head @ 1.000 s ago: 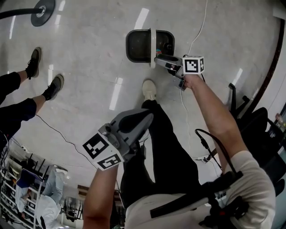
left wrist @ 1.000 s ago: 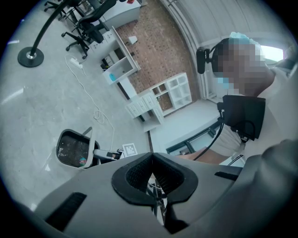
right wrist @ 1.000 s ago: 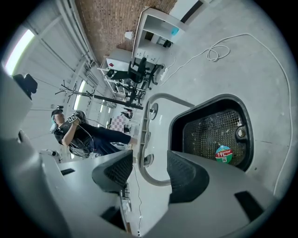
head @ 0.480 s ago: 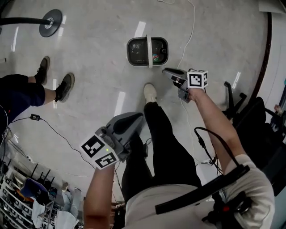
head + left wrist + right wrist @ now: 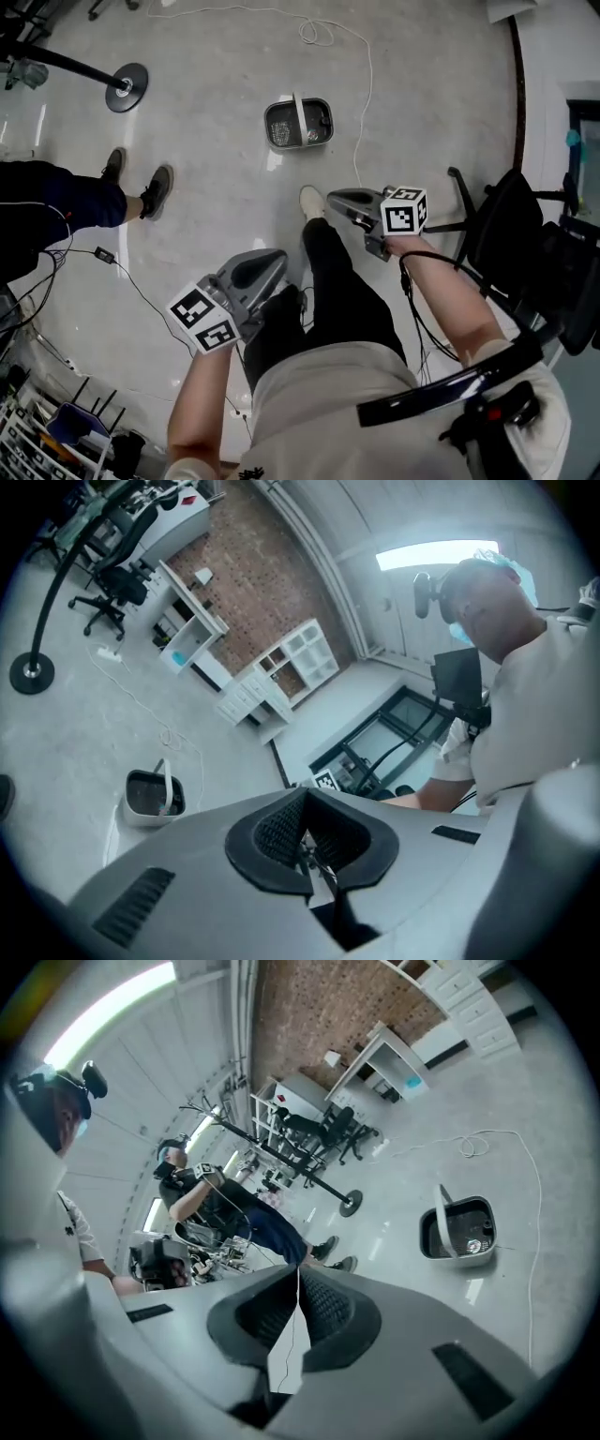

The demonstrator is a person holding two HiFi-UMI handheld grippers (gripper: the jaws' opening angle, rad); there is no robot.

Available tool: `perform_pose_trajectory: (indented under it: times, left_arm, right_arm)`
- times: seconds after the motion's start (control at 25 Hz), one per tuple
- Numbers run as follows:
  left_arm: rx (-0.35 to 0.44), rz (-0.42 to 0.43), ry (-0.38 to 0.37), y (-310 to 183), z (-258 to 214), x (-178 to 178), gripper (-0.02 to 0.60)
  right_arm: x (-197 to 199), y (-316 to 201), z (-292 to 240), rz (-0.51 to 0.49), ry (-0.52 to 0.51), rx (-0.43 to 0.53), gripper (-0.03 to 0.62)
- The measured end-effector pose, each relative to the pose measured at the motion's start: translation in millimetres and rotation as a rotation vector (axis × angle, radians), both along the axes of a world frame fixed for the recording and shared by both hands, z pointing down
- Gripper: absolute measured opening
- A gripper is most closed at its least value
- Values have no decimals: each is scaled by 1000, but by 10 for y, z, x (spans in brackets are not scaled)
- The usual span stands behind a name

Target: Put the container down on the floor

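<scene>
The container (image 5: 298, 125), a grey tub with an upright white handle, stands on the floor ahead of my feet, with small items inside. It also shows in the left gripper view as the container (image 5: 153, 794) and in the right gripper view as the container (image 5: 459, 1227). My right gripper (image 5: 339, 200) hovers well back from it, above my shoe, jaws shut and empty. My left gripper (image 5: 274, 262) hangs over my leg, shut on nothing. In their own views the right gripper (image 5: 297, 1269) and left gripper (image 5: 306, 793) show pads meeting.
Another person's legs and shoes (image 5: 141, 192) stand at the left. A round stand base (image 5: 125, 87) sits at the back left. A white cable (image 5: 361, 84) runs past the container. A black office chair (image 5: 511, 230) is at the right. A black cable (image 5: 131, 281) crosses the floor.
My right gripper has drawn back from the container's handle and its jaws have shut. The container stays on the floor and looks farther away as the head view rises.
</scene>
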State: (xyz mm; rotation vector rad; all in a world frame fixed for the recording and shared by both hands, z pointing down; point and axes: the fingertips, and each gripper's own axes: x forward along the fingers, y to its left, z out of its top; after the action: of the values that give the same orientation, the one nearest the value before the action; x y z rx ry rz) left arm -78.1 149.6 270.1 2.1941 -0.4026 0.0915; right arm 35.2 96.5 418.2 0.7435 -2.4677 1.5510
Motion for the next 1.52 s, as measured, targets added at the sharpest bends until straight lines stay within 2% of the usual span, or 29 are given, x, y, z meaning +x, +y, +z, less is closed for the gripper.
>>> perform_pose_trajectory:
  times: [0.32,0.68,0.92,1.12,1.52]
  left_arm:
    - [111,25,-10,776,-927,-492,11]
    - [250,1,-11,1504,-1566,-606,11]
    - [253,-2,36,1762,-1734,-656,11]
    - [298,-3,-1,1808,-1742,-773,11]
    - [299,-54,8,1777,-1721,-914,11]
  right_arm:
    - [-628,950,-1536,4,-38,163,18]
    - [-967,1898,-2492,-5,-64,303,18]
    - [-1165,2216,-2739,-52,-57,347,18]
    - [-1341,2299,-2876,-88,-36,394,17]
    - [-1457,2243,-2997,-137,-30,436,17]
